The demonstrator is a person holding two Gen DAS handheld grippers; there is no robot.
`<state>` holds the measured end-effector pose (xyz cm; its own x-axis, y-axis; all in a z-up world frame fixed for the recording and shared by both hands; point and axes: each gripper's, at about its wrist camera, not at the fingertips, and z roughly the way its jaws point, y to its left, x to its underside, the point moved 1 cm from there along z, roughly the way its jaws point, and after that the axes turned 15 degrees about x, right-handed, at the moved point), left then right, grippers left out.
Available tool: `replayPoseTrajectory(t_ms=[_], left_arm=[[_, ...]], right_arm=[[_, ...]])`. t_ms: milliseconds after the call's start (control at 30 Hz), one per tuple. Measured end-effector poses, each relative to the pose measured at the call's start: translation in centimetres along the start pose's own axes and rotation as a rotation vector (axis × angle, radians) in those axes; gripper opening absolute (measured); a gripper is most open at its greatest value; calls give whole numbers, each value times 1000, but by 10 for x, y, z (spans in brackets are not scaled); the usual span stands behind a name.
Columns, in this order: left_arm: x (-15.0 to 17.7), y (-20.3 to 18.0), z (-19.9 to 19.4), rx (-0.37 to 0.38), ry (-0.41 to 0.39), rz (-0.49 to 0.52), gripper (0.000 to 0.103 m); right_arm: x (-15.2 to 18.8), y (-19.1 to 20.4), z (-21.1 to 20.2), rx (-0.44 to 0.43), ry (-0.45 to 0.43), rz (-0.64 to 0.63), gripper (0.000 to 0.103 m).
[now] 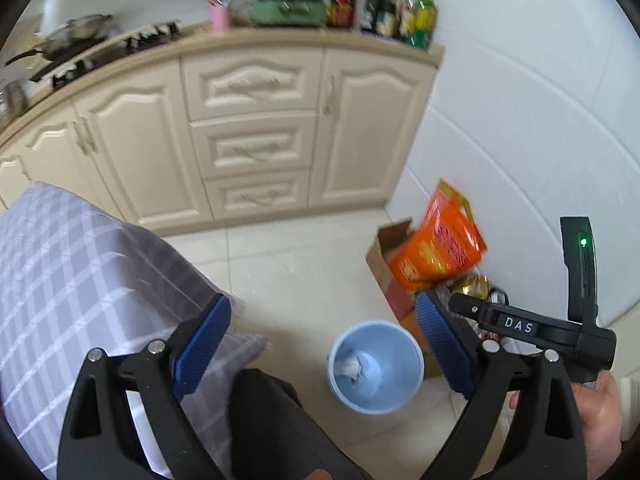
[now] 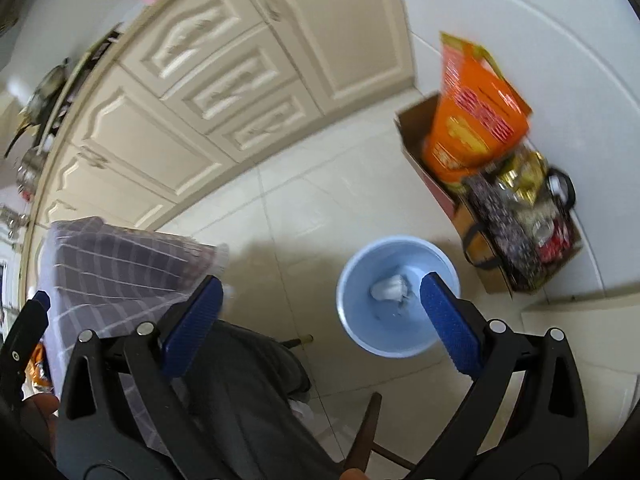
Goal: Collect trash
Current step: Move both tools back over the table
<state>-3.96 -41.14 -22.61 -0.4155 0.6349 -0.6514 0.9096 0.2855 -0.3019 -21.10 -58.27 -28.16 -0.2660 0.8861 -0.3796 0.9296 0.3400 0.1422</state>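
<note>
A light blue bin (image 1: 376,366) stands on the tiled floor, with a crumpled white wad of trash (image 1: 352,368) lying at its bottom. In the right wrist view the same bin (image 2: 398,296) holds the white wad (image 2: 390,288). My left gripper (image 1: 322,344) hovers above the floor with its blue pads wide apart and nothing between them. My right gripper (image 2: 320,326) is also open and empty, its right pad overlapping the bin's rim in the picture. Part of the right gripper's body (image 1: 532,328) shows at the right of the left wrist view, held by a hand (image 1: 600,404).
A table with a grey checked cloth (image 1: 80,280) stands to the left. A cardboard box (image 2: 500,216) with an orange package (image 2: 476,112) and bags sits against the white wall. Cream cabinets (image 1: 256,136) line the back. Dark trousers (image 2: 248,392) and a chair leg (image 2: 366,436) lie below.
</note>
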Motion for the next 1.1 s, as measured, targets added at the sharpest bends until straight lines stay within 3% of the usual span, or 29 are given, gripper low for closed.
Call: replayPoseTrajectory(t_ms=[367, 567, 767, 1100], left_arm=[[-11, 42, -114, -121, -196, -61, 92], [-3, 69, -181, -230, -317, -107, 92], [18, 102, -250, -359, -428, -196, 92], [72, 146, -337, -558, -511, -318, 92]], right_arm=[[-13, 114, -93, -144, -186, -198, 97], [-5, 186, -139, -259, -262, -314, 97], [18, 248, -171, -344, -310, -442, 97], [76, 347, -208, -459, -345, -655, 97]])
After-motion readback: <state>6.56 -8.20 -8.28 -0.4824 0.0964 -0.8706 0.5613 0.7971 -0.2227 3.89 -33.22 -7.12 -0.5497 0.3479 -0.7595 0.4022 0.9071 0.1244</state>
